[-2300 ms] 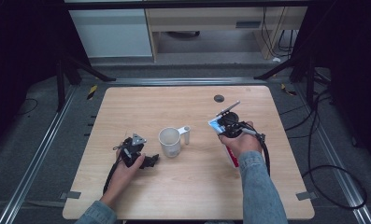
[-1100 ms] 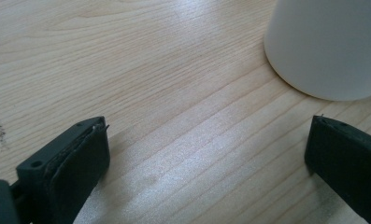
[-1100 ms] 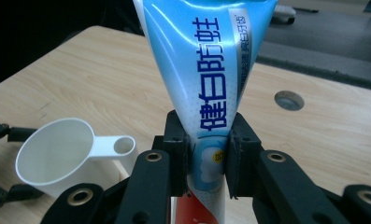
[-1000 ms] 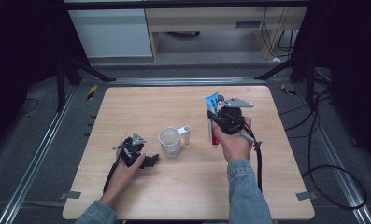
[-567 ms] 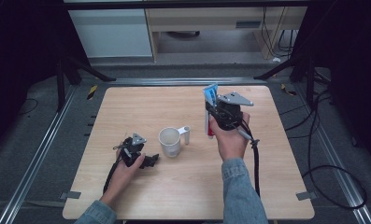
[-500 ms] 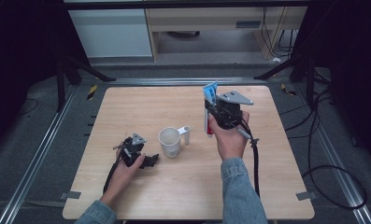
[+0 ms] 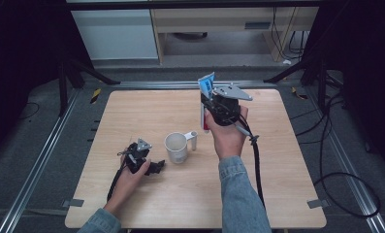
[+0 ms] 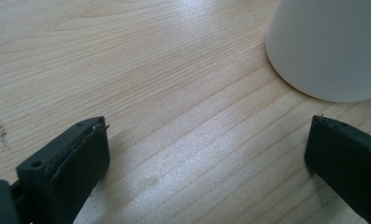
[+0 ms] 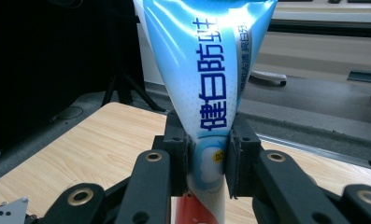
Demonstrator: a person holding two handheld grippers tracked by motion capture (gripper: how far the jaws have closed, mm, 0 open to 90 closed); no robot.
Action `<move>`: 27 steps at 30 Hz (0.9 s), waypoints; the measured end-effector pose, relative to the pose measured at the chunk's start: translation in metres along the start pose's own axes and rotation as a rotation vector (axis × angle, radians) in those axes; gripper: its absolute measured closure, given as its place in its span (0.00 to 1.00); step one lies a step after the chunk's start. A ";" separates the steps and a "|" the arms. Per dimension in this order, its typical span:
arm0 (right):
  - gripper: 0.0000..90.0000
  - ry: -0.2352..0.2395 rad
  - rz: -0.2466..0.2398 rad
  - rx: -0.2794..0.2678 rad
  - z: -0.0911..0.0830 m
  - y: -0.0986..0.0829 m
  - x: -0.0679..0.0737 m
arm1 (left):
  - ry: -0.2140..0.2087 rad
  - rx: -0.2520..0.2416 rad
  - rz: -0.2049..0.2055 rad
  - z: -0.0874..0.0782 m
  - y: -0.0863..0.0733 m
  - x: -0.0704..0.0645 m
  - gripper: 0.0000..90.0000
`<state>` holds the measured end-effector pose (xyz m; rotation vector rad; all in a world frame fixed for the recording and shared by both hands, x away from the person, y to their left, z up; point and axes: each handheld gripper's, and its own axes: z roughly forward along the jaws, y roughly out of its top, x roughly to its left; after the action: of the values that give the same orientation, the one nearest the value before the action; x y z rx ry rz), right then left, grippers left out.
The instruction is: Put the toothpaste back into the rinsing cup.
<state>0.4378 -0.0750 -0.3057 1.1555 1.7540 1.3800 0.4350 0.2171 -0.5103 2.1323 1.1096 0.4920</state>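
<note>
The left tongs (image 7: 153, 167) are lying wide open on the wooden surface (image 7: 132, 111) just beside the white cup (image 7: 176, 147), and farther back the right tongs (image 9: 206, 161) are squeezing a blue toothpaste tube (image 9: 206, 70), holding it upright above the surface.

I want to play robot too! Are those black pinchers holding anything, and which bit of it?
The right gripper pinches a blue-and-white toothpaste tube around its narrower lower body, flat crimped end pointing up. The left gripper is open, holding nothing, beside the white cup.
</note>
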 end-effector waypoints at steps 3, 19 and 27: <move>0.82 0.007 0.000 -0.004 0.003 0.001 0.003 | 0.000 0.000 0.000 0.000 0.000 0.000 0.00; 0.82 0.049 -0.009 -0.043 0.010 0.010 0.022 | -0.001 0.001 0.000 0.000 0.000 0.000 0.00; 0.82 0.072 -0.016 -0.043 0.017 0.007 0.033 | -0.001 0.001 0.000 0.000 0.000 0.000 0.00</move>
<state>0.4408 -0.0377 -0.3022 1.0792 1.7704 1.4594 0.4351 0.2171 -0.5103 2.1334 1.1090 0.4909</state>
